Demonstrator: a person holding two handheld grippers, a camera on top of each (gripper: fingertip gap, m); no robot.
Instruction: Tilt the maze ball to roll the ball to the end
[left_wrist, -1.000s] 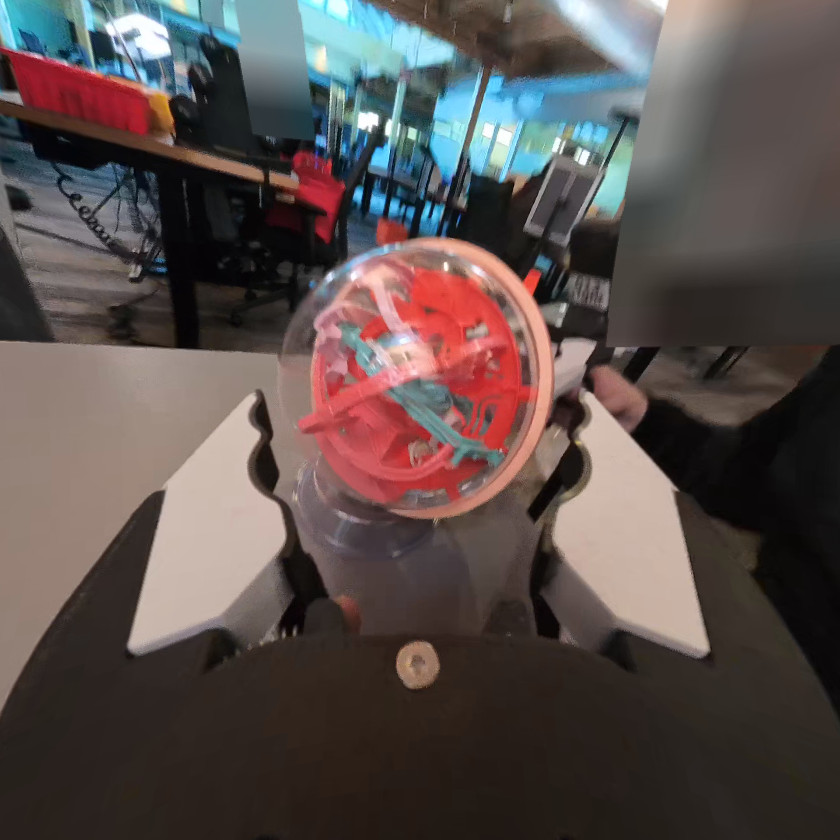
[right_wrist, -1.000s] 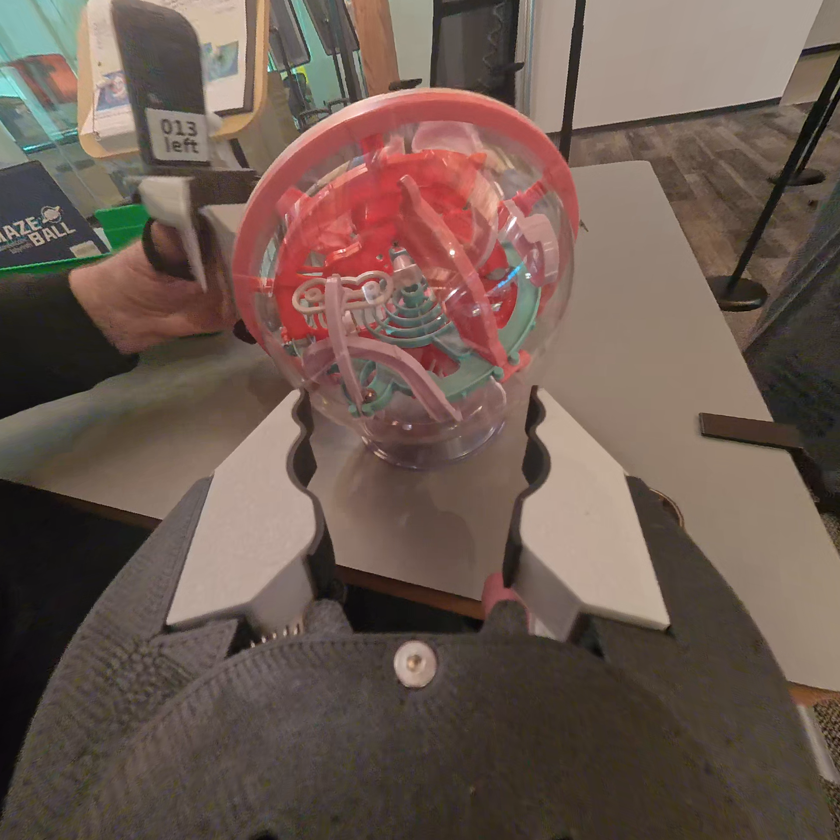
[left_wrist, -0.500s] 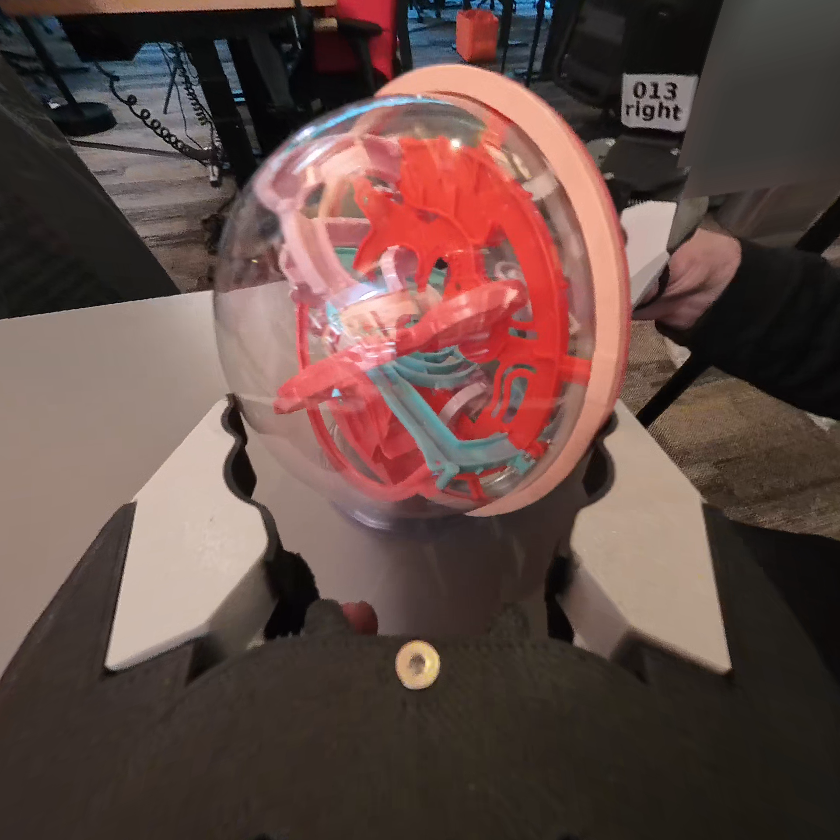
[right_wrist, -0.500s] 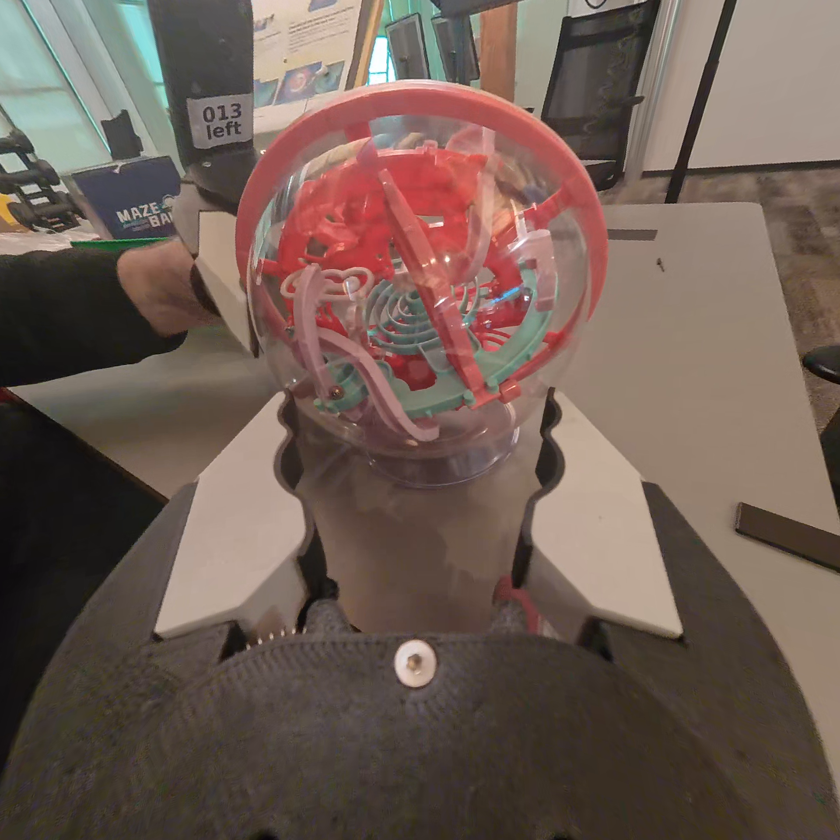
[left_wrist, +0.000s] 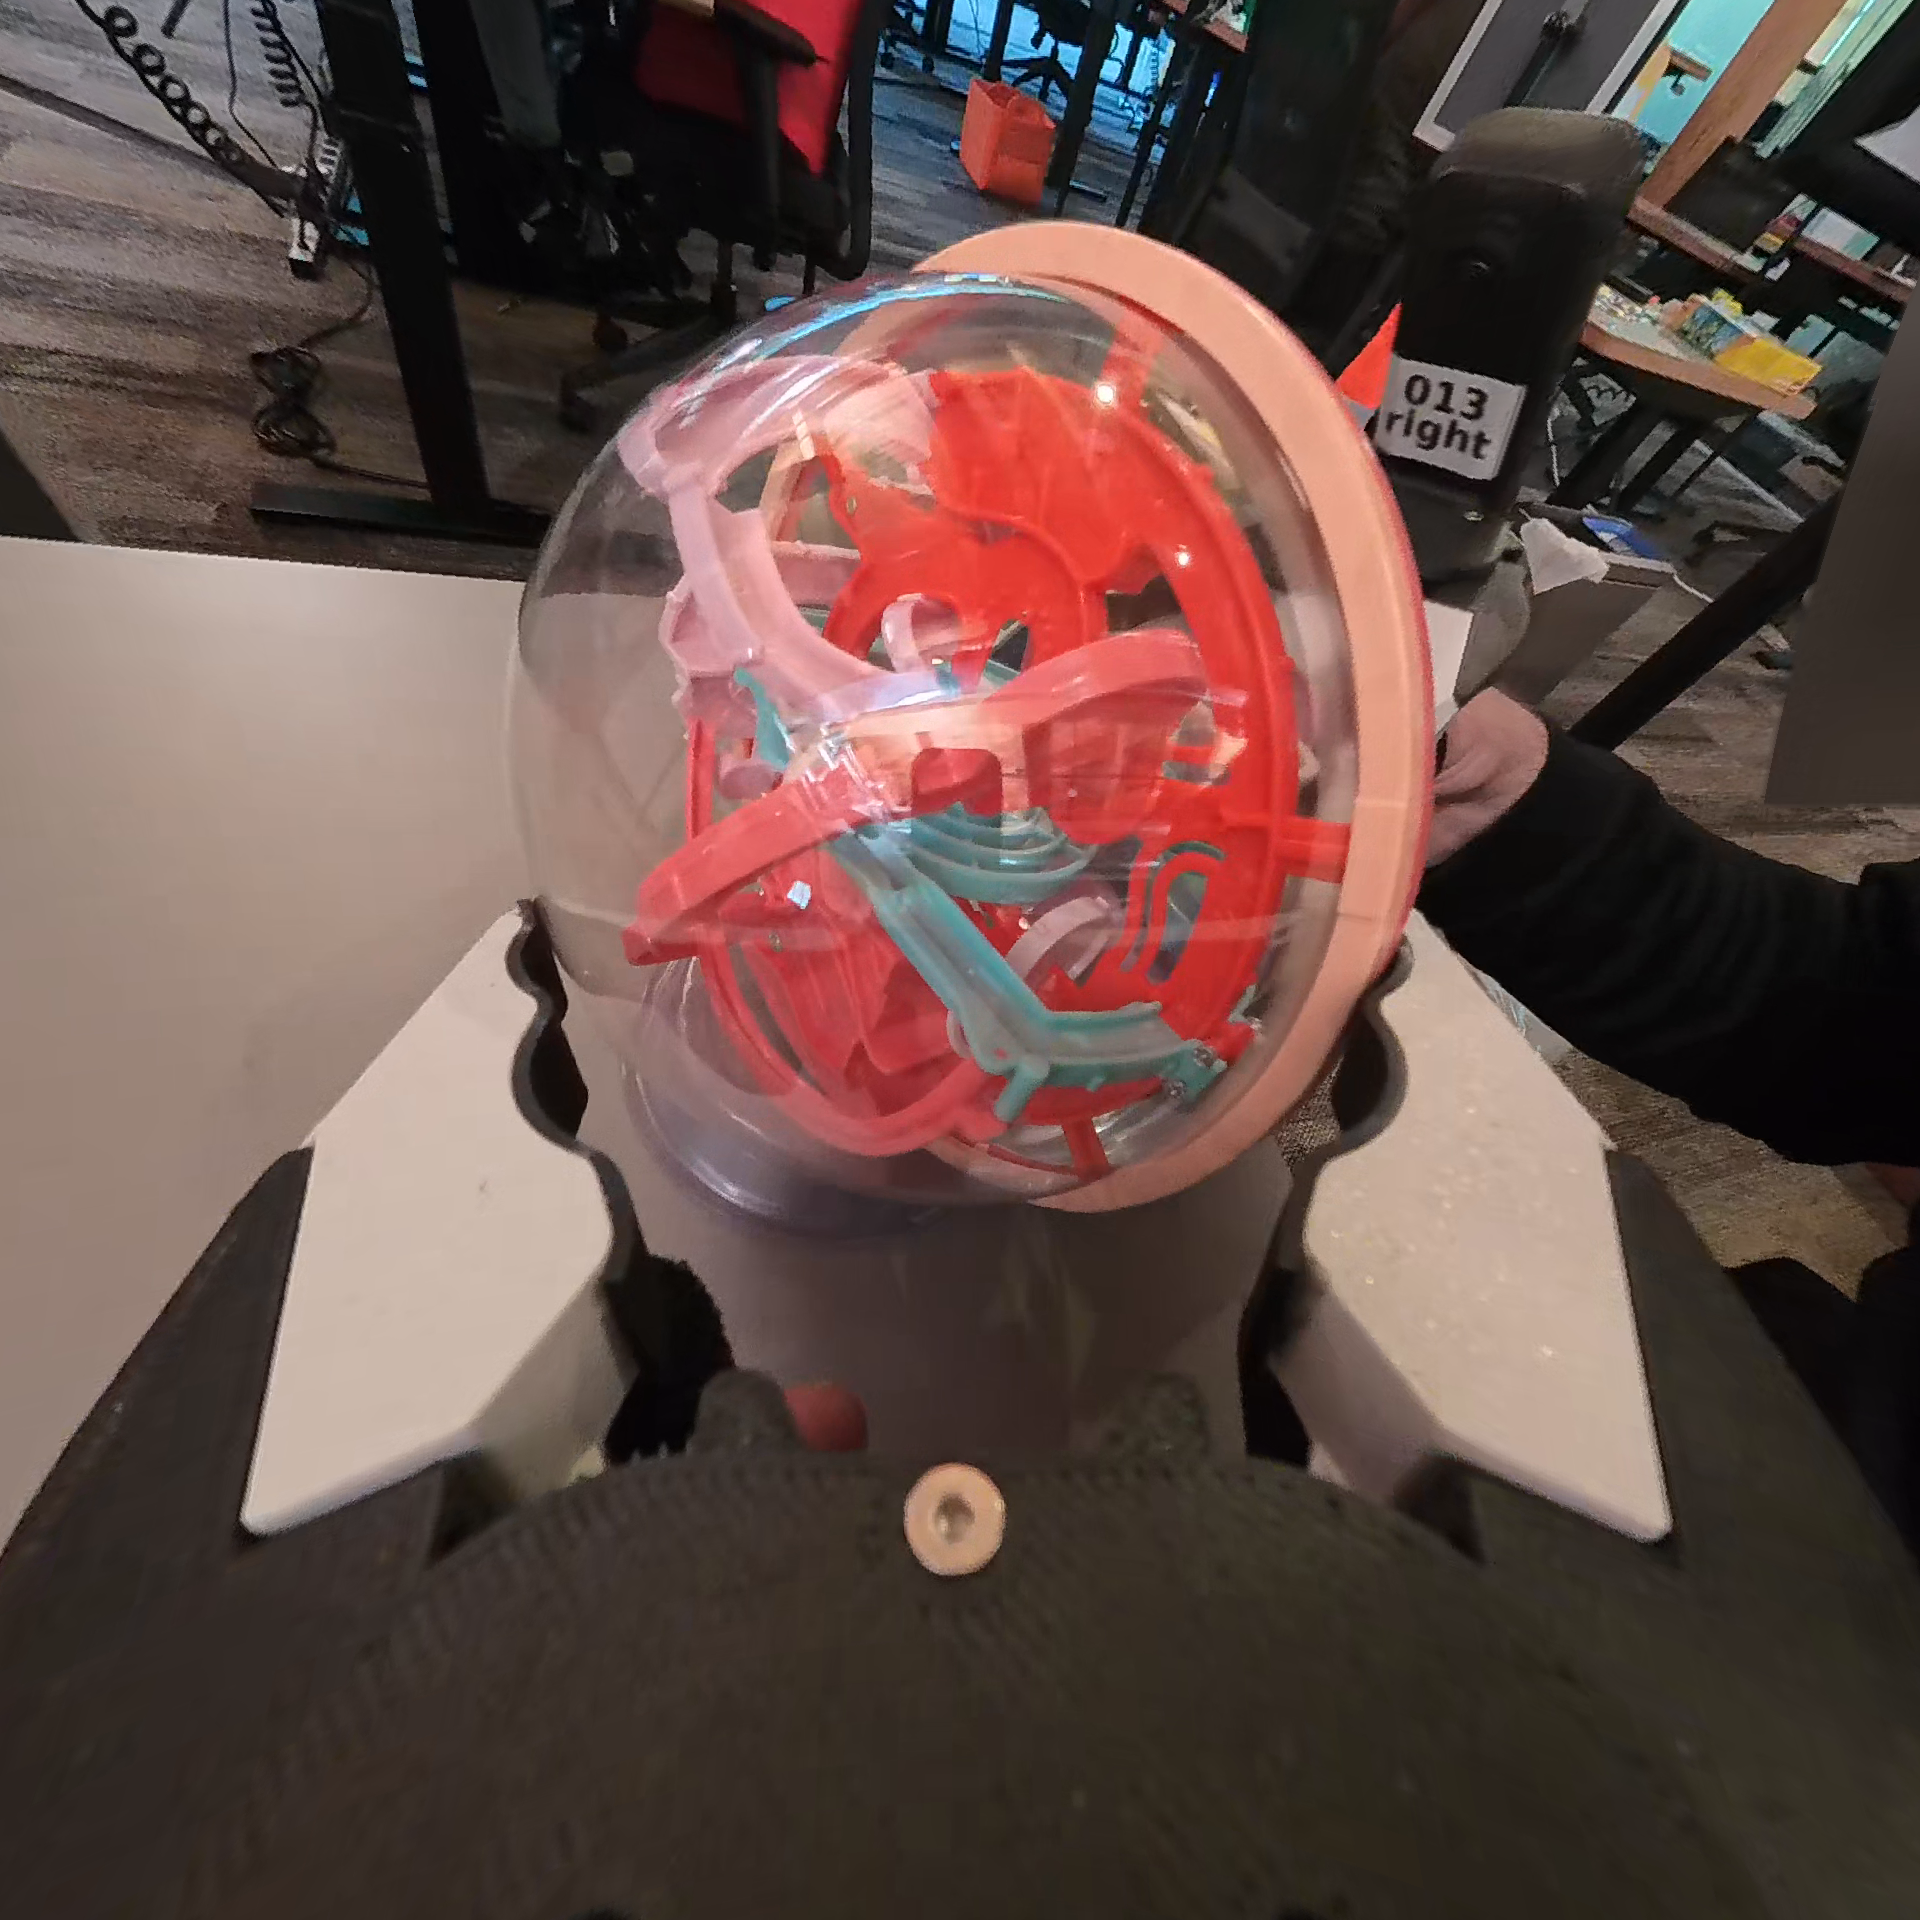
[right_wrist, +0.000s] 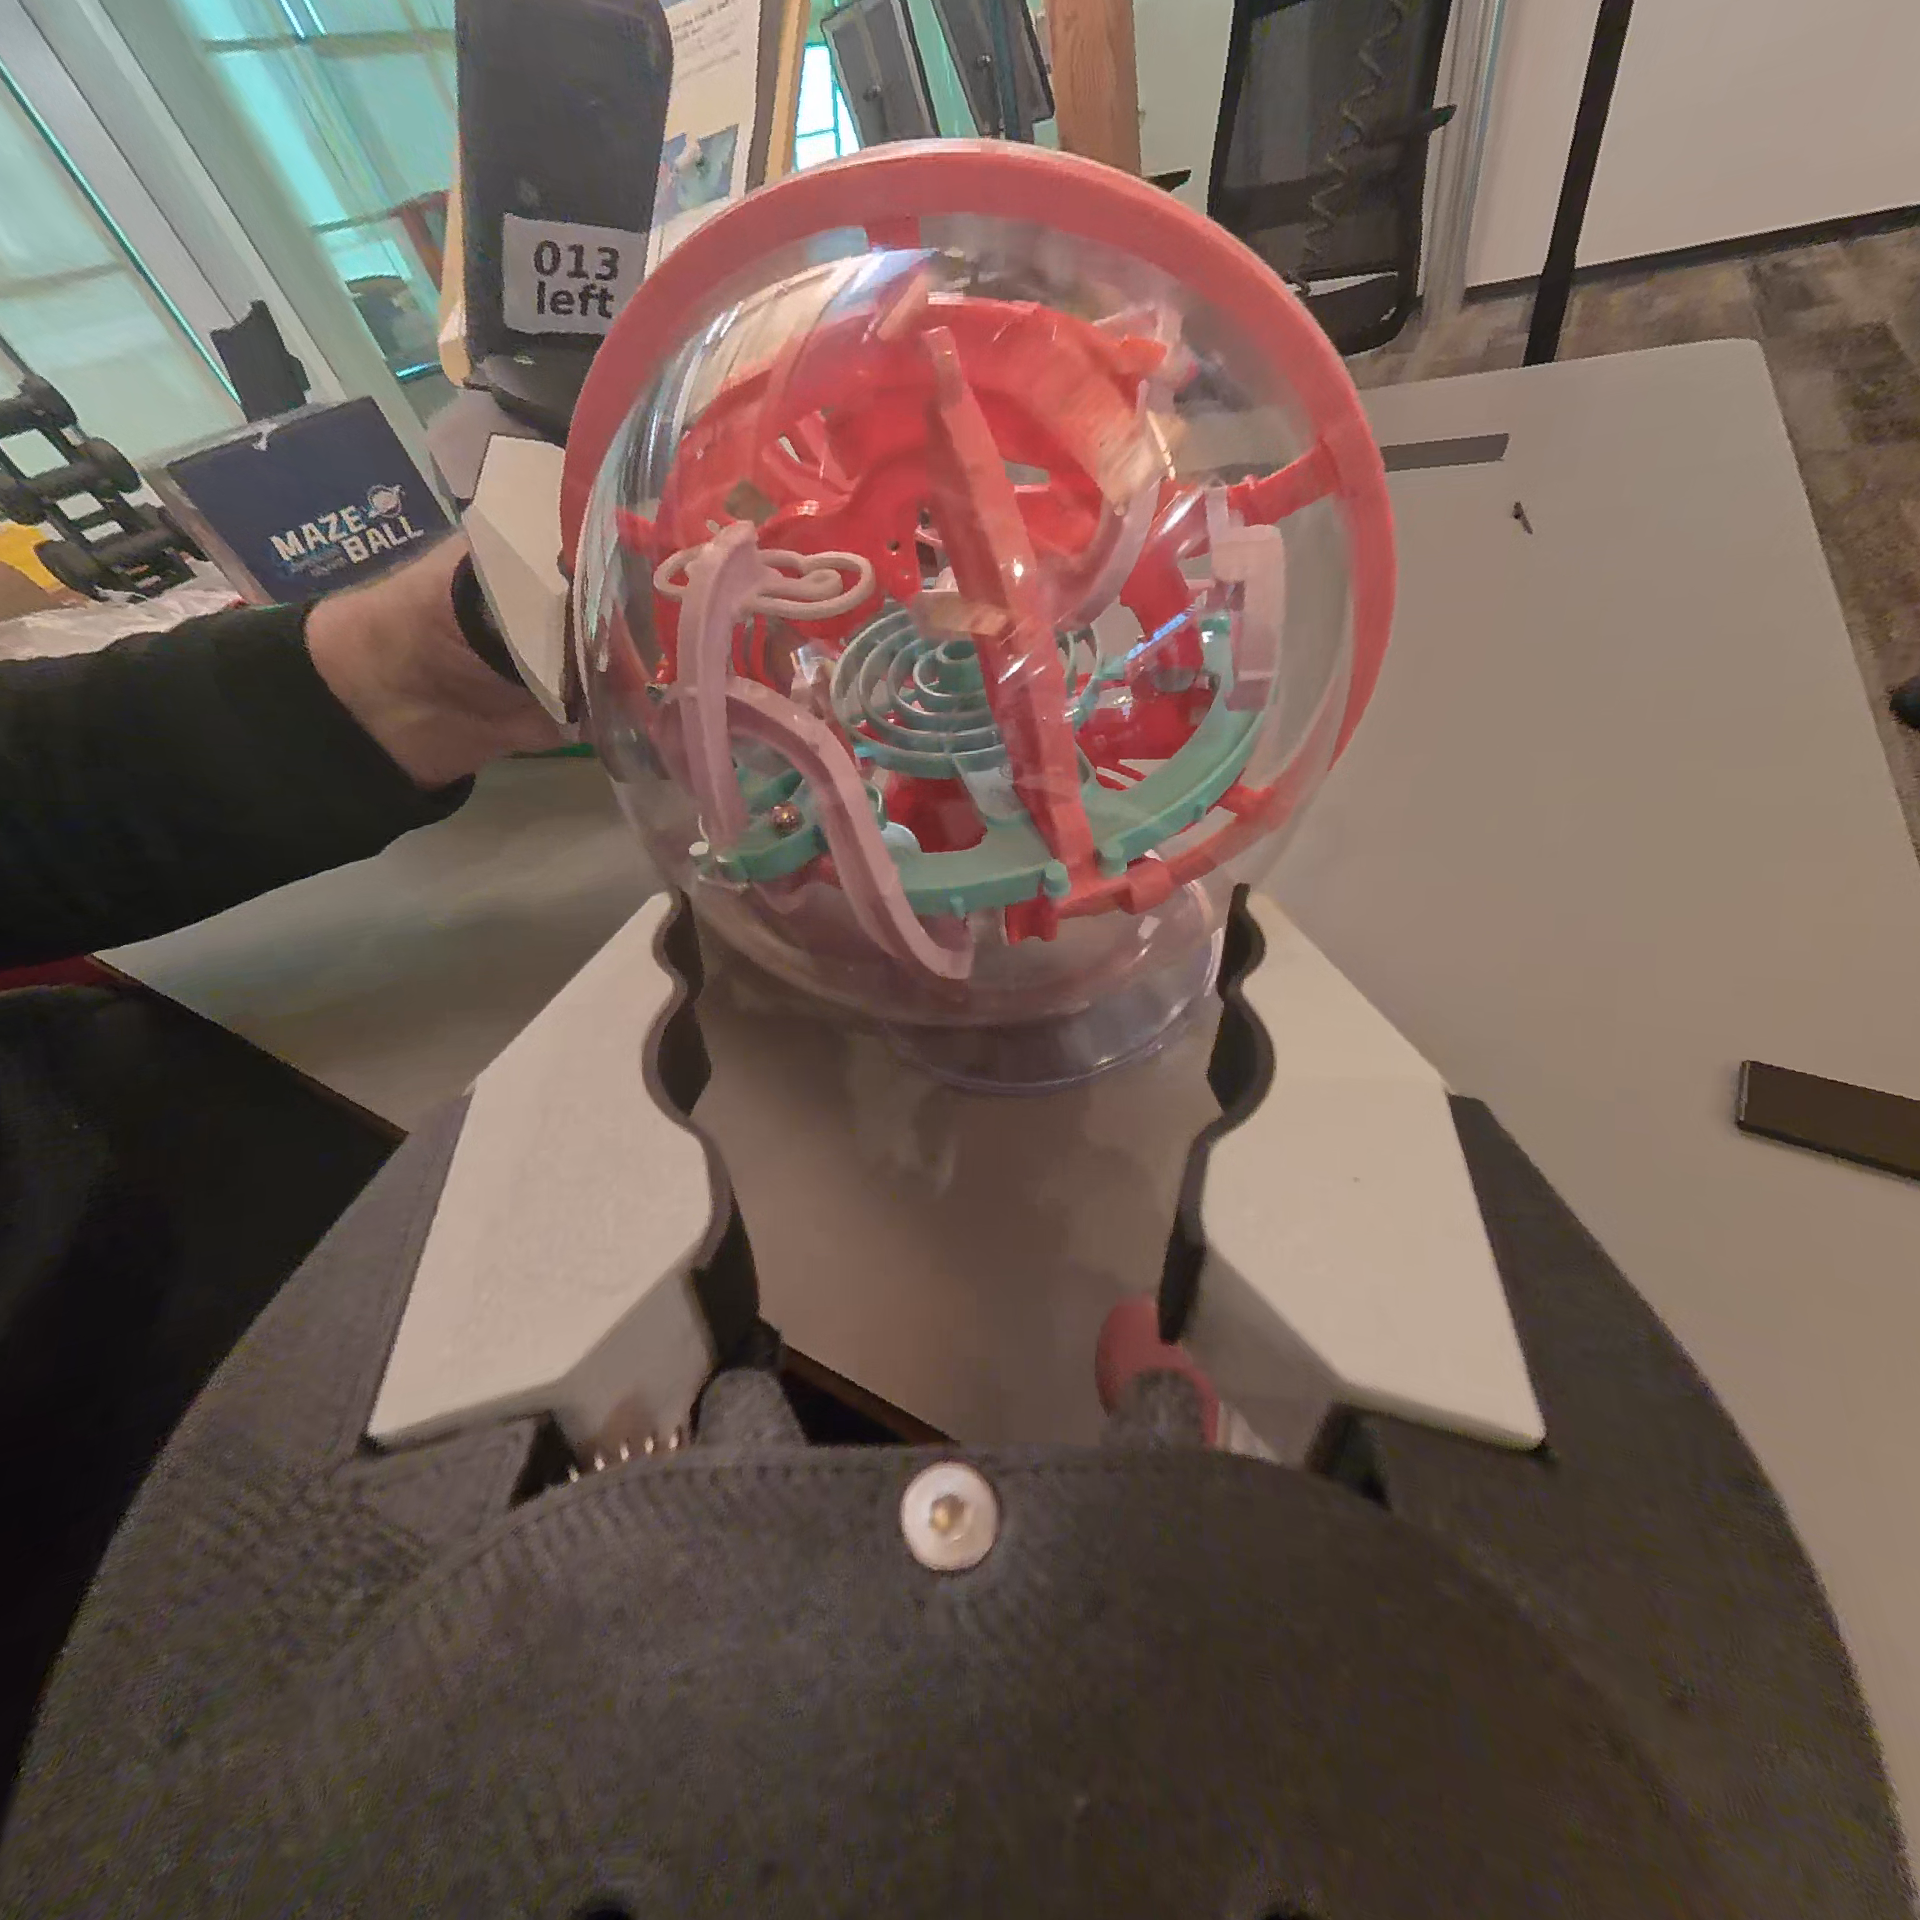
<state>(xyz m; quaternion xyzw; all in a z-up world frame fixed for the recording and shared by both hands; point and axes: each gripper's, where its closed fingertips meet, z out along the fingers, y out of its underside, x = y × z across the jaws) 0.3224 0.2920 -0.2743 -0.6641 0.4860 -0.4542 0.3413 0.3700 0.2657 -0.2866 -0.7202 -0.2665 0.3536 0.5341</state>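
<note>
Surface: pale grey tabletop (right_wrist: 1558, 727)
Toy: clear plastic maze sphere (left_wrist: 966, 748) with red tracks, on its clear base (tilted)
Left gripper (left_wrist: 956, 935): jaws spread, flanking sphere
Right gripper (right_wrist: 956, 914): likewise

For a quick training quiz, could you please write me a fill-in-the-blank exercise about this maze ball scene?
1. The maze ball rests on a clear ___ base on the table.
2. The ring around the sphere's middle is ___ in colour.
3. The small metal ball sits on a ___ coloured track.
4. The spiral track near the sphere's centre is ___ in colour.

Missing words: plastic; pink; teal; teal
</note>
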